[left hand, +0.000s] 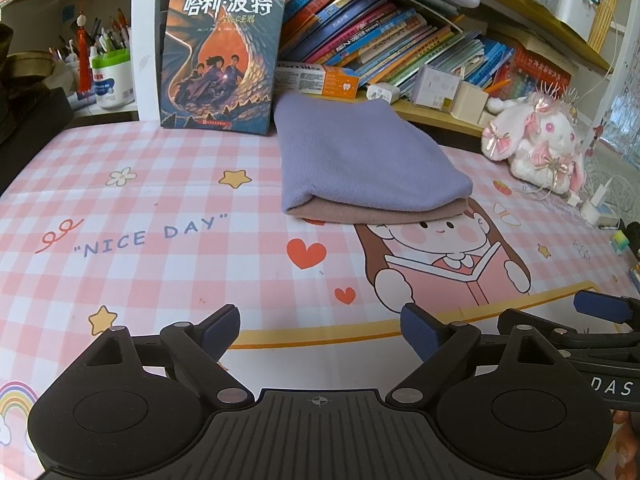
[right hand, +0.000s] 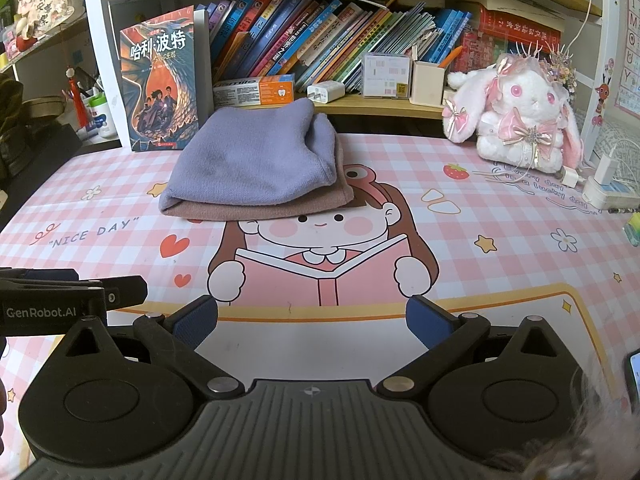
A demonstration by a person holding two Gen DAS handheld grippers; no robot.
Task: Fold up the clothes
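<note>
Already folded, the soft lilac knit cloth (left hand: 360, 152) lies on a mauve-brown folded cloth (left hand: 376, 216), centre frame at the table's (left hand: 140, 200) far edge. Likely light, limp; pinch a loose hem corner. Left tool (left hand: 320, 332) and right tool (right hand: 312, 320) both gape empty, well short. Only the right view shows the open layered edges.

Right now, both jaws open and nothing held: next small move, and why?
Probably none beyond backing off. The purple cloth already lies folded on the folded brown cloth, stacked at the desk mat's far side. The left gripper and right gripper are empty, short of the stack.
</note>
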